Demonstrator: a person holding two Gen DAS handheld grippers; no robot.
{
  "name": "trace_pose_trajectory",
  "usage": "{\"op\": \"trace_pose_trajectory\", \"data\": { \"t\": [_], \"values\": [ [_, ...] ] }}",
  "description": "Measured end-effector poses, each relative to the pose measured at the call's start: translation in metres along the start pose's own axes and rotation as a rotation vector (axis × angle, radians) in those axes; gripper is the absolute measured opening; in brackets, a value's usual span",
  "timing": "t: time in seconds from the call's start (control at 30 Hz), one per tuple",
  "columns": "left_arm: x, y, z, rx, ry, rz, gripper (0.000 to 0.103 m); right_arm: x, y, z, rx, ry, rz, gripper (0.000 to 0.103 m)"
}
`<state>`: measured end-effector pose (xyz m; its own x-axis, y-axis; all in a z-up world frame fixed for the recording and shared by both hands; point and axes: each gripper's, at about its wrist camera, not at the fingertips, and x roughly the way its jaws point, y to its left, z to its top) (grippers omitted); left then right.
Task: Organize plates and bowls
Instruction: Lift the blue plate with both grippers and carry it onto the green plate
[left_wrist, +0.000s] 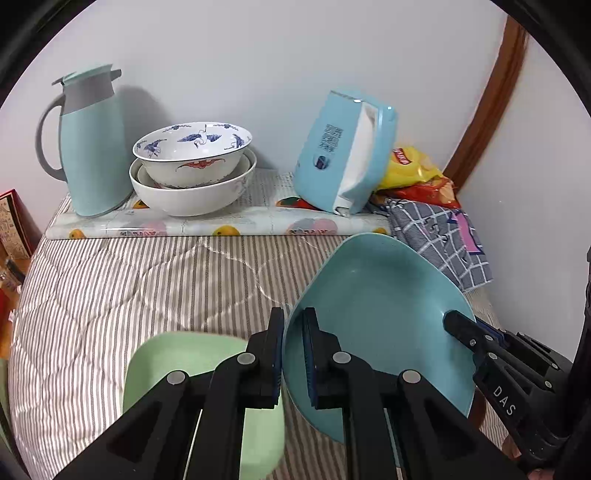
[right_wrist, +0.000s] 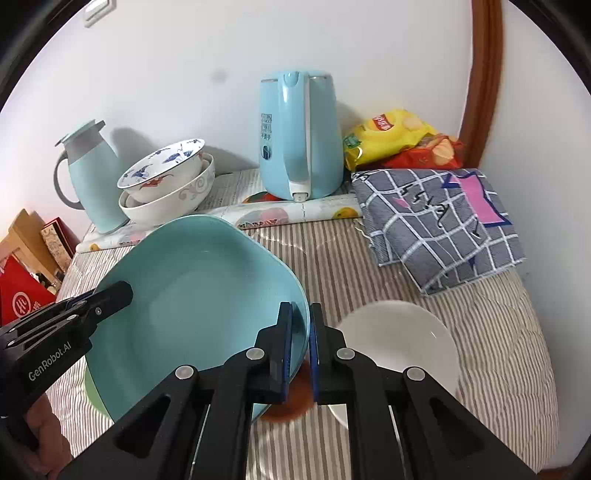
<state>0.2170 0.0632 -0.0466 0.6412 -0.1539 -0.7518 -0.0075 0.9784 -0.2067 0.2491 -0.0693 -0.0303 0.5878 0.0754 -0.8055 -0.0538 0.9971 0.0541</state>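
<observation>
Gripping the blue plate (left_wrist: 376, 295) with both hand-held grippers, left (left_wrist: 293, 354) and right (right_wrist: 301, 350); green plate (left_wrist: 184, 365) and white bowl (right_wrist: 402, 343) remain unsorted on the bed (left_wrist: 110, 288).

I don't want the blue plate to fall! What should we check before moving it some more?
1. Left gripper shut on the blue plate rim: ok.
2. Right gripper shut on the opposite rim: ok.
3. Plate lifted off the striped cloth: ok; it hangs tilted above the green plate.
4. White plate out of the way: ok, it lies apart to the right.
5. Stacked bowls steady: not ok; the top one sits tilted.
6. Room beside the bowls for the plate: cannot tell, the kettle stands close.
</observation>
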Motion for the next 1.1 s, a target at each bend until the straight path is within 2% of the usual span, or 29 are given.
{"op": "trace_pose_trajectory", "data": {
  "t": [0.5, 1.1],
  "values": [
    [-0.043, -0.018, -0.032, 0.028, -0.033, -0.022, 0.010, -0.050, -0.008, -0.034, 0.027, -0.049, -0.016, 0.008],
    [-0.068, -0.007, -0.051, 0.013, -0.053, -0.012, 0.010, -0.073, 0.004, -0.054, 0.026, -0.072, -0.002, 0.007]
  ]
}}
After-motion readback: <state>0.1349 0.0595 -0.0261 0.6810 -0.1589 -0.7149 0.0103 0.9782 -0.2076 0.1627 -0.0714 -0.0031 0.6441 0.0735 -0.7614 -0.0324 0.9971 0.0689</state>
